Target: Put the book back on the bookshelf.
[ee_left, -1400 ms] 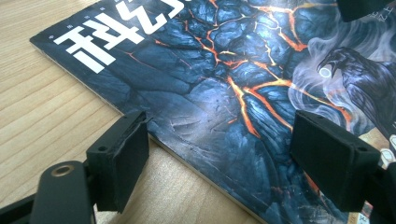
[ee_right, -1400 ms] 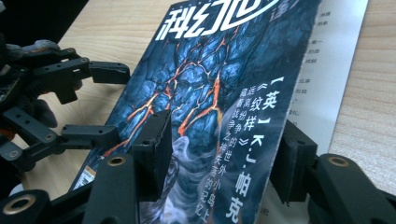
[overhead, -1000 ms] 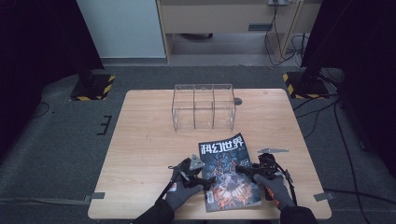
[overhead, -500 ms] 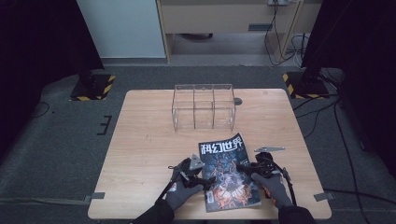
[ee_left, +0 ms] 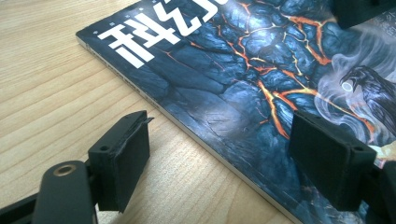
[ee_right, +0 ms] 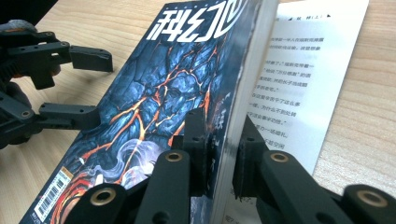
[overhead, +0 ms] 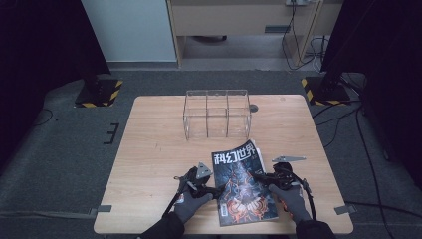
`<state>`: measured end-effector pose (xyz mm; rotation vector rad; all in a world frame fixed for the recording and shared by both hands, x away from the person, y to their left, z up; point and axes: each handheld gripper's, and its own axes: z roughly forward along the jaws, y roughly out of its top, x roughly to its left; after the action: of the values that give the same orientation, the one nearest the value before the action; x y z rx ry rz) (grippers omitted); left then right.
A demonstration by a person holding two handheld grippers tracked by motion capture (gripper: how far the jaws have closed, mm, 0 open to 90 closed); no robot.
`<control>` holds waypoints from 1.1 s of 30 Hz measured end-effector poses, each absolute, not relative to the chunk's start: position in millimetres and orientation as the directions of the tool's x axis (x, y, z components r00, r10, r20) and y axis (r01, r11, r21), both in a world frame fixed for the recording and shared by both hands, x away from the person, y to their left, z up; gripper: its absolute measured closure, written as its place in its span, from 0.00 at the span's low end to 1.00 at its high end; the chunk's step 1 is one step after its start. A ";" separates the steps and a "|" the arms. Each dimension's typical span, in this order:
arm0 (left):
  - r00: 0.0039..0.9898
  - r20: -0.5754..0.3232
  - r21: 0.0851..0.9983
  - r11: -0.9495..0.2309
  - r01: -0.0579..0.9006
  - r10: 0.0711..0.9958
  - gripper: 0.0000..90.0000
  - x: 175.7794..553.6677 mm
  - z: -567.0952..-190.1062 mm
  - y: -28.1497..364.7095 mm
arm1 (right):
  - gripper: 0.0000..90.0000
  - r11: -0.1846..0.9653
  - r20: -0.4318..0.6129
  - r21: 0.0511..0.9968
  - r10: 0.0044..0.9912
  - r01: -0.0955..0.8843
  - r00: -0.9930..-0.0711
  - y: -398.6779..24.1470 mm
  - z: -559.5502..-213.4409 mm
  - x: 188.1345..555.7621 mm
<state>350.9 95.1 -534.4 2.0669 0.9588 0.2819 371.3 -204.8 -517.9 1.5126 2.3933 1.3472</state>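
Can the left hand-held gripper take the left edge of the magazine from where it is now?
Probably yes. The left hand-held gripper is open, one jaw over the table and one over the magazine, nothing between. The edge lies flat, which may hinder it.

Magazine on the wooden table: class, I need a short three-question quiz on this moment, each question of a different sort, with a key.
1. True or false: the right gripper is clamped on a stack of the magazine's front pages.
2. Multiple choice: the left gripper's jaws are A) open astride the magazine's spine edge, B) shut on the cover, C) inside the clear organizer.
3. Short answer: what lies under the lifted pages in the right gripper view?

Key: 1 true; its jaws have just been closing and now pinch the pages. 2 A. 3 A printed text page, flat on the table.
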 end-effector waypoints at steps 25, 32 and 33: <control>0.655 -0.201 0.790 -0.275 0.548 0.728 0.21 355.0 -530.6 103.4 | 0.94 0.159 0.358 0.762 0.704 0.627 -0.614 -198.6 -496.2 358.2; 0.653 -0.217 0.793 -0.260 0.551 0.725 0.21 356.0 -529.6 104.3 | 0.94 0.141 0.344 0.798 0.692 0.586 -0.635 -199.2 -489.3 354.5; 0.654 -0.221 0.793 -0.257 0.552 0.724 0.21 356.2 -529.5 104.3 | 0.94 0.138 0.344 0.800 0.691 0.583 -0.636 -199.4 -488.4 353.8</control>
<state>356.2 104.3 -529.5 1.9411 0.9996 0.2326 353.8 -199.4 -488.4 1.2863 2.2872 1.5245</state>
